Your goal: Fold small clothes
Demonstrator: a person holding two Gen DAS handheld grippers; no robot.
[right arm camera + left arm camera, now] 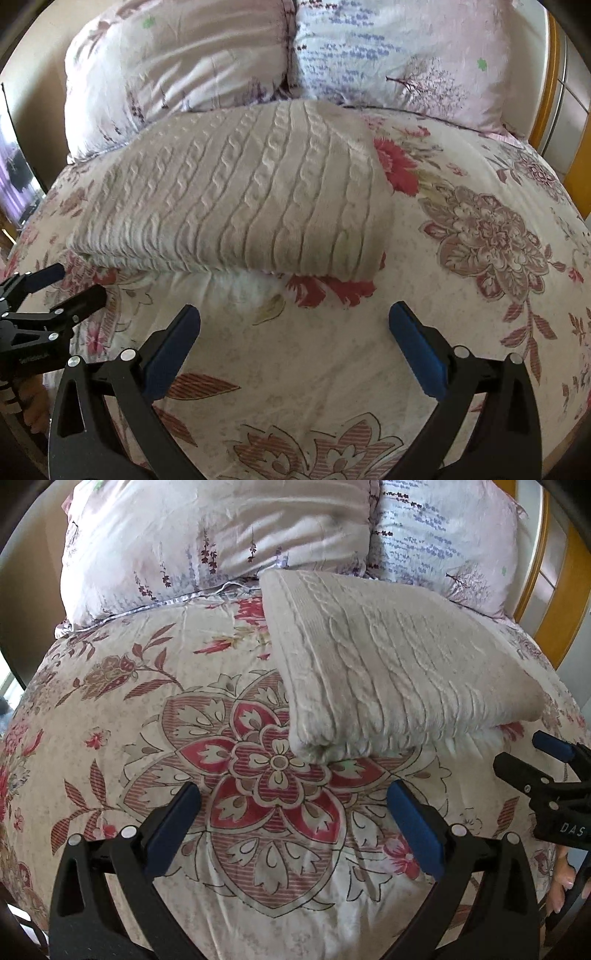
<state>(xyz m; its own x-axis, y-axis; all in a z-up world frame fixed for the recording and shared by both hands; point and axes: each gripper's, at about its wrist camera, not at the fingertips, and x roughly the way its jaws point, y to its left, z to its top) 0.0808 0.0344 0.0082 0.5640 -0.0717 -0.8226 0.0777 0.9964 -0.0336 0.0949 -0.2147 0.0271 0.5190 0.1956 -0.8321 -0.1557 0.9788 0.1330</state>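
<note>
Clearly soft, bulky knit (236,192) lay folded on bed (332,369); likely light, floppy. Best hold: near folded edge, 12 o'clock of both grippers. Left gripper (293,797), right gripper (293,317) spread apart, empty.

The folded knit (236,192) is cream with a cable pattern. The bedcover (147,709) is off-white with red and brown flowers. The pillows (207,542) are pale lilac, seemingly printed with purple sprigs.
</note>
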